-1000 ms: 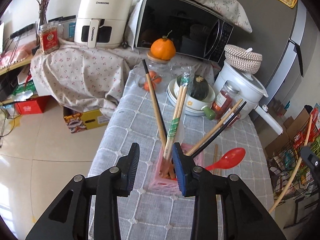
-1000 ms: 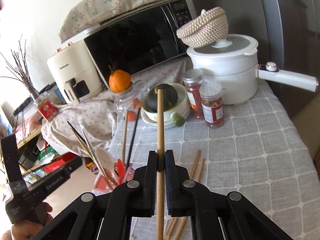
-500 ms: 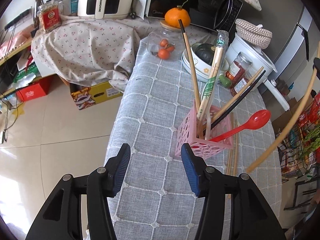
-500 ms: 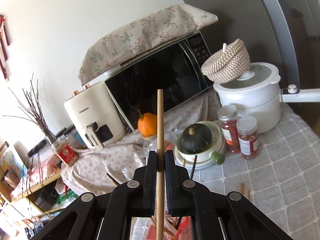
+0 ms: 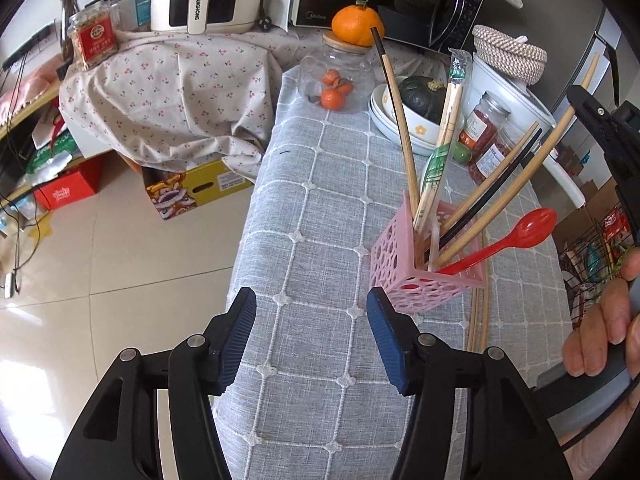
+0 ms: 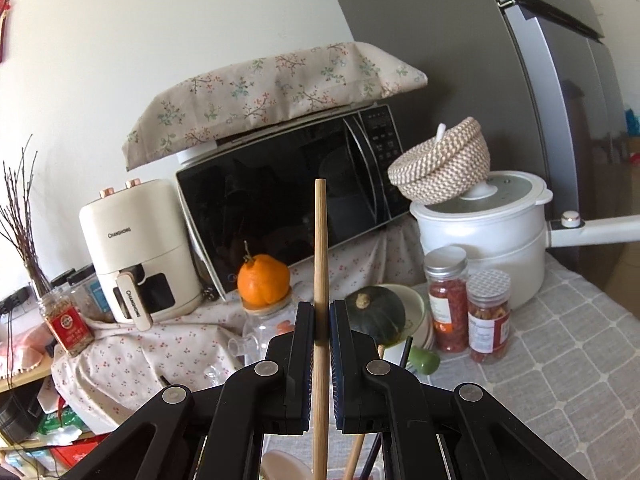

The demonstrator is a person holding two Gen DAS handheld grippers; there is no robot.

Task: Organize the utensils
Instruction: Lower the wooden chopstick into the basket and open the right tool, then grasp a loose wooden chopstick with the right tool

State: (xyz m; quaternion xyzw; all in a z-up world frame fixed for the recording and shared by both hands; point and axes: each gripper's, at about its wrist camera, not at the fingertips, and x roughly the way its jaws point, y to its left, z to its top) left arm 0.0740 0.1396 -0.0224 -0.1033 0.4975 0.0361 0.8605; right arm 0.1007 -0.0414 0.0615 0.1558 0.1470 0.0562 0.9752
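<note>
A pink perforated utensil holder (image 5: 416, 268) stands on the grey checked tablecloth (image 5: 320, 208). It holds several chopsticks and a red spoon (image 5: 516, 236). My left gripper (image 5: 310, 328) is open and empty, just in front and left of the holder. My right gripper (image 6: 320, 328) is shut on a wooden chopstick (image 6: 320, 256), held upright; in the left wrist view that chopstick (image 5: 520, 176) slants down with its lower end inside the holder. Two more chopsticks (image 5: 478, 320) lie on the cloth to the right of the holder.
Behind the holder are stacked bowls with a dark squash (image 5: 420, 98), a glass jar of small oranges (image 5: 336, 80), two spice jars (image 6: 468, 304), a white pot (image 6: 492, 232), a microwave (image 6: 288, 200) and an air fryer (image 6: 132, 248). The table's left edge drops to the floor.
My left gripper has opened wide and backed away from the holder toward the table's left front. My right gripper has carried the chopstick over and lowered its end into the holder.
</note>
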